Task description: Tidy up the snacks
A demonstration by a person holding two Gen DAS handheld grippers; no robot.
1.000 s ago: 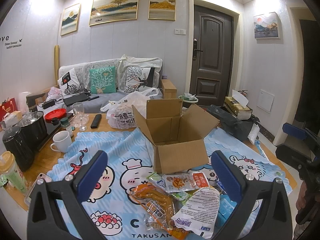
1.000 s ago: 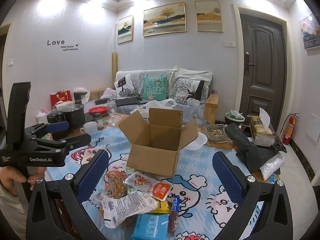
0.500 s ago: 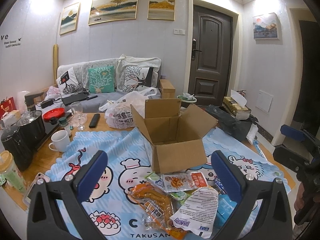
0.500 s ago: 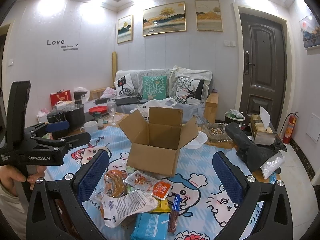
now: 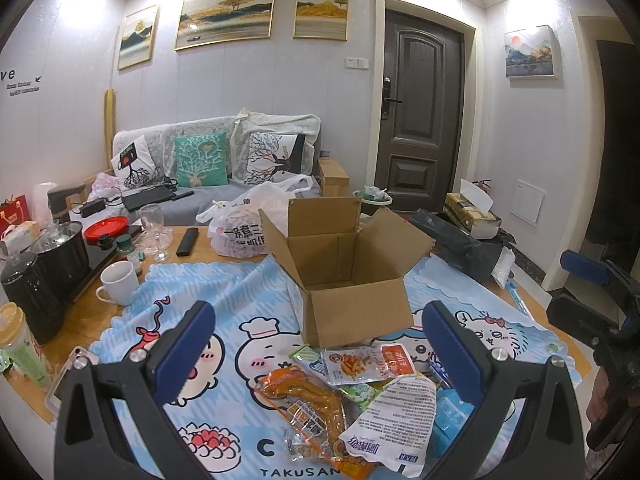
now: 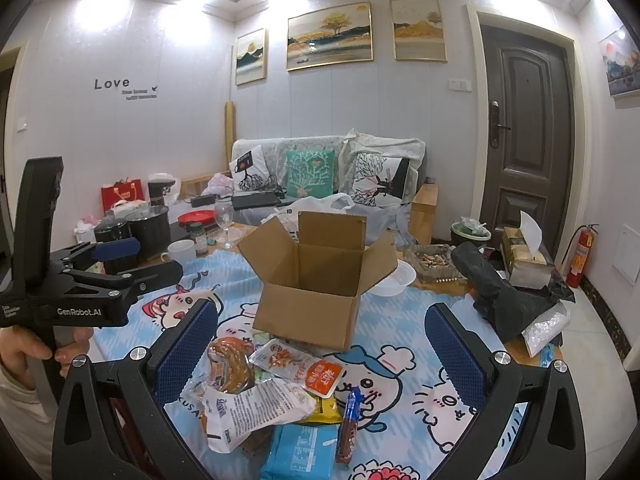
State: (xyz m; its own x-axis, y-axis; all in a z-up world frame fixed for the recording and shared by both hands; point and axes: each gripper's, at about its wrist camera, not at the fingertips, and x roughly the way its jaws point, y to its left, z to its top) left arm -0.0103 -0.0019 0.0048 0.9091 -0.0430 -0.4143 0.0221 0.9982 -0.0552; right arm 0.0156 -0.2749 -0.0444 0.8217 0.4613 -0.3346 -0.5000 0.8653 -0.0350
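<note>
Starting from your left: the left gripper point(image 5: 318, 354) hangs with jaws spread wide, gripping nothing. Centre, the cardboard box point(image 5: 344, 276) stands with flaps up and looks empty. The snack packets point(image 6: 280, 384) all lie heaped on the cloth before it. Your right gripper point(image 6: 322, 354) is likewise spread and empty. Judgement: nothing packed yet.
</note>
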